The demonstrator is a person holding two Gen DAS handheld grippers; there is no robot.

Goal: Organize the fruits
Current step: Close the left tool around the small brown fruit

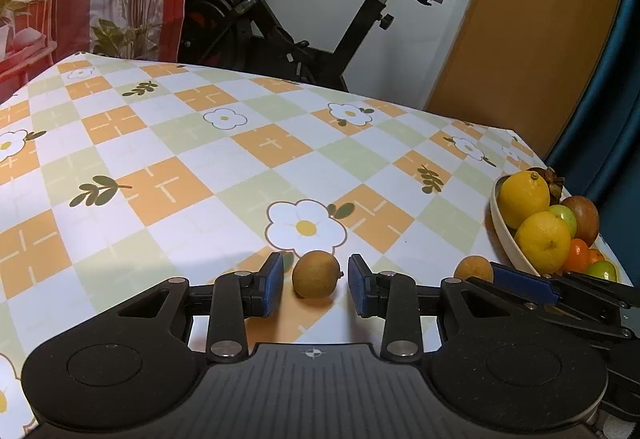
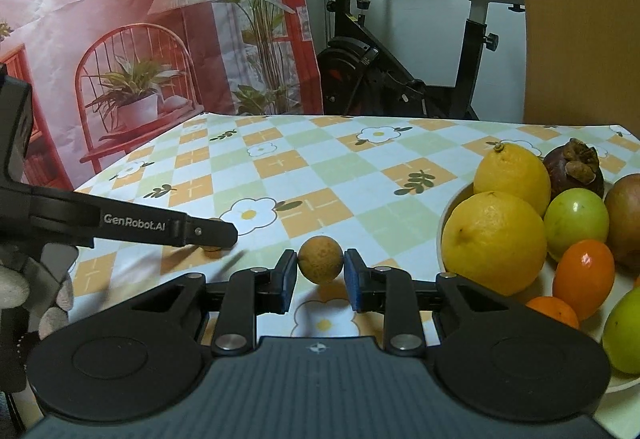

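Note:
Two small brown longans lie on the checked tablecloth. In the left wrist view, my left gripper (image 1: 315,284) is open, its blue pads on either side of one longan (image 1: 316,274) with gaps on both sides. In the right wrist view, my right gripper (image 2: 321,276) is shut on the other longan (image 2: 321,265), both pads touching it. That longan (image 1: 473,268) and a right finger (image 1: 524,281) also show in the left wrist view. The white fruit bowl (image 2: 450,204) at the right holds two lemons (image 2: 494,237), green fruits, small oranges and a mangosteen (image 2: 576,165).
The left gripper's arm (image 2: 132,225) crosses the left of the right wrist view, hiding most of the first longan. An exercise bike (image 1: 296,27) and a printed curtain (image 2: 140,39) stand beyond the table's far edge. The bowl (image 1: 506,239) sits near the right table edge.

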